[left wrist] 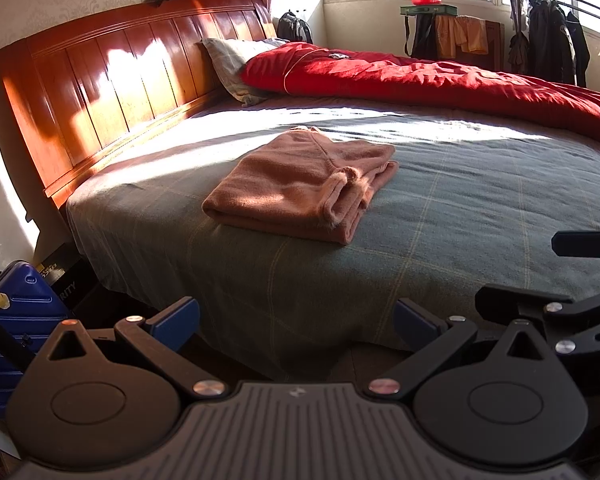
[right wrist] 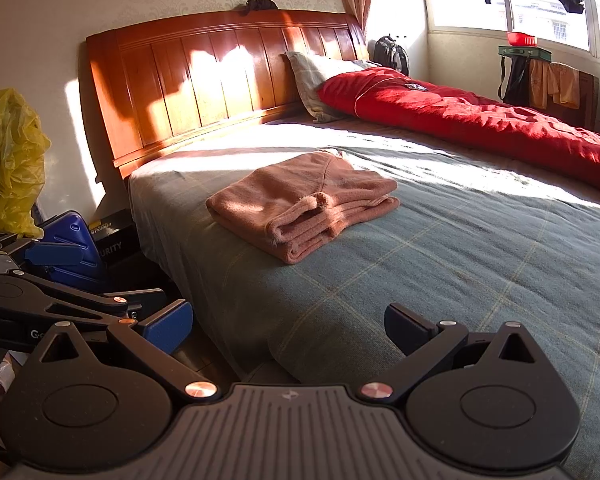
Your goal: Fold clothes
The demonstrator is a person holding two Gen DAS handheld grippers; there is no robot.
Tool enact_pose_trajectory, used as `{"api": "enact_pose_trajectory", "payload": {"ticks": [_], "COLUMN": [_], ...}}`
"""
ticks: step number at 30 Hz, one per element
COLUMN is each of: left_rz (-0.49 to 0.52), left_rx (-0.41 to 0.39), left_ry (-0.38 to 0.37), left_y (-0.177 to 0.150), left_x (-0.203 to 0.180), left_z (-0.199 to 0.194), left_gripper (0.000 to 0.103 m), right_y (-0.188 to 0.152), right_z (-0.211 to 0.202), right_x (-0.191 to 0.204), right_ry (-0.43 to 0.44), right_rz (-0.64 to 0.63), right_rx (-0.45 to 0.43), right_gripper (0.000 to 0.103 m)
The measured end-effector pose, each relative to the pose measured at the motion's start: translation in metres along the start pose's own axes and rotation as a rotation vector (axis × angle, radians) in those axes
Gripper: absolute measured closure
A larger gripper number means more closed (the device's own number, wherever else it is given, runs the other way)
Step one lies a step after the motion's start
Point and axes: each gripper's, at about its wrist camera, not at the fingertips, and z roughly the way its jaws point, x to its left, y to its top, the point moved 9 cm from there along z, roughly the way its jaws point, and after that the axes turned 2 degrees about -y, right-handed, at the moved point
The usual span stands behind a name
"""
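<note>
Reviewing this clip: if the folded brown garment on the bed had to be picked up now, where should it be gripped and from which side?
Probably the folded brown garment is best taken at its near corner, where the stacked layer edges face the cameras, coming in low from the near bed edge over the green plaid sheet. Pinching all layers there should keep the fold together. Both the left gripper and right gripper are open, clear of it.

Each gripper is built of matte black plastic: the left gripper [left wrist: 296, 320] and the right gripper [right wrist: 288, 326] alike. Blue pads [left wrist: 176, 322] are fitted to the fingertips. Round silver screws [right wrist: 201, 390] are set at the pivots, above two disc-shaped housings and a grey ribbed body [right wrist: 288, 432] stamped with a small logo.
</note>
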Motion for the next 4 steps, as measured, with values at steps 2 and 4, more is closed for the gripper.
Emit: {"api": "enact_pose_trajectory", "payload": {"ticks": [2, 4], "left_rz": [0.003, 0.003], "left_rx": [-0.001, 0.000], "left_ry": [0.001, 0.000], "left_y": [-0.0004, -0.0007], "left_x": [-0.0005, -0.0006], "left_z": [0.0001, -0.0001], "left_gripper": [0.001, 0.001], "right_y": [0.0000, 0.0001], "right_z": [0.0002, 0.0004], "right_x": [0.0000, -0.0002], "right_ry": [0.000, -0.001], "right_rz": [0.000, 0.000], "right_rx": [0.000, 0.000], "right_gripper": [0.000, 0.000]}}
